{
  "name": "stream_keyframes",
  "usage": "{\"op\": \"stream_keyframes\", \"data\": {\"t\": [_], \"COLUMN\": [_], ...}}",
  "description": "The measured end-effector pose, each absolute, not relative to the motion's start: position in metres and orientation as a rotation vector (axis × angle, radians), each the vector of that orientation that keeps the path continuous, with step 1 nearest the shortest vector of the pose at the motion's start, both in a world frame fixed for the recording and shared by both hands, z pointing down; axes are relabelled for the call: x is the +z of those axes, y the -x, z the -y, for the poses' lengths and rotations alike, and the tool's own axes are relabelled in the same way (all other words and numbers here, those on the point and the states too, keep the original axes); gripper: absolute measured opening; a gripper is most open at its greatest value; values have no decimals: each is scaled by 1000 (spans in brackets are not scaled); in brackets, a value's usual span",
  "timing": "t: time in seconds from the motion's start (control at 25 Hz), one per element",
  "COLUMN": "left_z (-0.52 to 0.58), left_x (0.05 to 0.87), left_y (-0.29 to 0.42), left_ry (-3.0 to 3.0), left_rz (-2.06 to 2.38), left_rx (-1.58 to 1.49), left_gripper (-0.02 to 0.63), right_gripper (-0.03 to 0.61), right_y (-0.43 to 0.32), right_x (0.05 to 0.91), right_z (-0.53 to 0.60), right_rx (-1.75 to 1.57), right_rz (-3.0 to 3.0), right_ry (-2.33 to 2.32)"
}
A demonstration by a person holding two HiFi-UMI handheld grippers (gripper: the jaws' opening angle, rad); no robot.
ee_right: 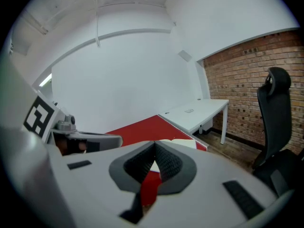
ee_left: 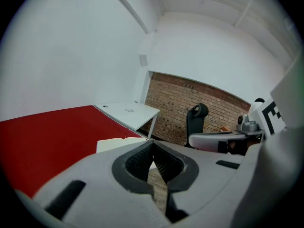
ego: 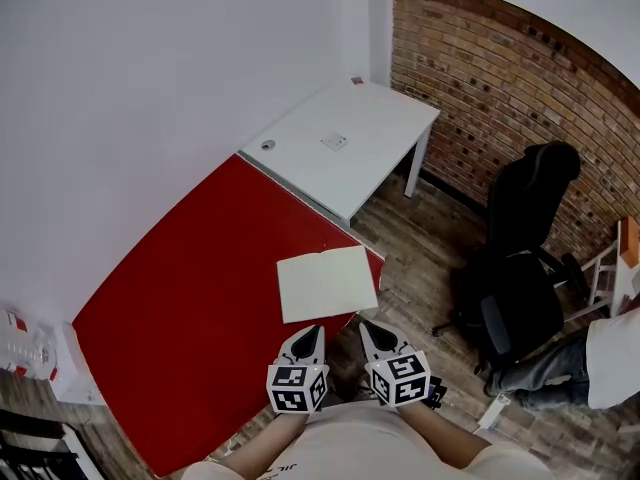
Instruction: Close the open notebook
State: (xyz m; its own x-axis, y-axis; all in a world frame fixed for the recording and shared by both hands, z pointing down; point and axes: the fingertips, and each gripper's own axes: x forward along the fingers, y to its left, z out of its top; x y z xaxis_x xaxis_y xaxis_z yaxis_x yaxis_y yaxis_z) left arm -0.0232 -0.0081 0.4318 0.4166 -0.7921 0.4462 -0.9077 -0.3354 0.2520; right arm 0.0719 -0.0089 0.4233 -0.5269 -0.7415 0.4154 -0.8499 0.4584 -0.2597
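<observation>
Nothing done yet tbh: notebook (ego: 328,283) lies open on red surface (ego: 200,298). Left tool (ego: 312,330) & right tool (ego: 368,326) near it, jaws pressed together, empty.

Even light (fisheye-warped edges)

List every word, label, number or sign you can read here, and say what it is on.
Nothing reads clearly.
shirt: dark print, too small and cut off to read.
white box at the left edge: red marks, too blurred.
cubes on the left gripper and right gripper: square marker patterns, no words.
notebook, open: pages look blank.
</observation>
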Motion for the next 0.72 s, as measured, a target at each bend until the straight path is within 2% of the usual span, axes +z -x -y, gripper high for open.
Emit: {"op": "stream_keyframes", "data": {"t": [0.72], "left_z": [27], "left_x": [445], "left_y": [38], "left_ry": [-2188], "left_rz": [1425], "left_rx": [355], "left_gripper": [6], "right_gripper": [5], "right_y": [-62], "right_x": [439], "right_z": [21], "right_rx": [686], "right_rz": [2407], "right_ry": [-1362]}}
